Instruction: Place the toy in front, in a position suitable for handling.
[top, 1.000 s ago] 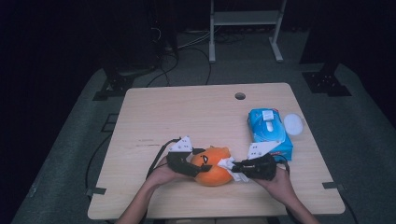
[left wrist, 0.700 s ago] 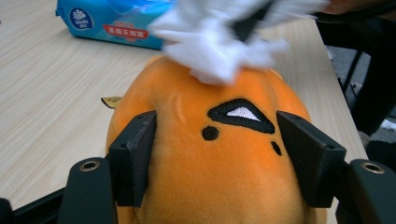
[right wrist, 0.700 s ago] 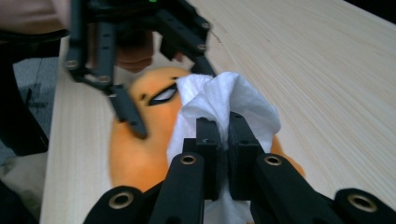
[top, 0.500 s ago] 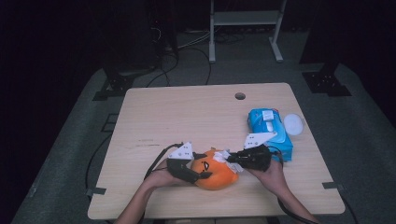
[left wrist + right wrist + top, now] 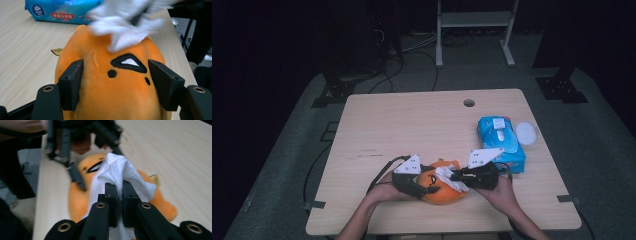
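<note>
Since the earlier frame, your right claw (image 5: 455, 176) has carried its clenched wipe (image 5: 447, 177) onto the toy (image 5: 439, 187). Left claw (image 5: 421, 186) grasps that toy, which lies directly below and ahead of the wipe; right is nearer.

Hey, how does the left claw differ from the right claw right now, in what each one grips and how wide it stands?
The left claw stands wide around the orange plush toy, a pad against each side; the right claw is pinched nearly closed on a white wipe. The left claw pins the toy on the table, while the right claw presses its wipe on the toy's top. Both have black jaws and are hand-held.
</note>
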The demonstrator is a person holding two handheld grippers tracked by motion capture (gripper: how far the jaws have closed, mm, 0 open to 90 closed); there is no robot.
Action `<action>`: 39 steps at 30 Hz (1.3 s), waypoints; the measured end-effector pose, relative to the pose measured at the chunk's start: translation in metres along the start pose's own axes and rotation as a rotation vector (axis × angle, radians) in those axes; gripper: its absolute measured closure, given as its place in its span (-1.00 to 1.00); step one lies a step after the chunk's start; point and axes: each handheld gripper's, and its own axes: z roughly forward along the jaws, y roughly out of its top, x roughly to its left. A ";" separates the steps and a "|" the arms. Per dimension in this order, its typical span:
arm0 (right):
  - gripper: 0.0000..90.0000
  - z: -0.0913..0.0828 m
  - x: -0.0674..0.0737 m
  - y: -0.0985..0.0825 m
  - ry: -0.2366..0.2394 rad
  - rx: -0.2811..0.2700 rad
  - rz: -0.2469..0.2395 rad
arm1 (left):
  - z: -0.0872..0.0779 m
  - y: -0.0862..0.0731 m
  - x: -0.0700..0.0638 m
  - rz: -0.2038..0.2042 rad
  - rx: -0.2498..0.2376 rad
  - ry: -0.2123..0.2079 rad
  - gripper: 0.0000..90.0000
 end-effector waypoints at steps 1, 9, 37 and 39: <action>0.87 0.001 -0.004 0.001 -0.010 -0.005 0.004 | 0.000 0.000 0.000 0.007 0.005 0.000 -0.28; 0.87 -0.005 -0.014 -0.018 -0.051 -0.002 0.069 | -0.004 0.007 0.004 -0.086 -0.009 -0.034 -0.59; 0.87 -0.019 -0.008 -0.028 -0.087 0.001 0.088 | -0.004 0.010 -0.013 0.045 0.053 0.009 -0.30; 0.87 -0.022 -0.005 -0.030 -0.082 0.002 0.095 | -0.003 0.014 -0.017 0.084 0.070 0.016 -0.30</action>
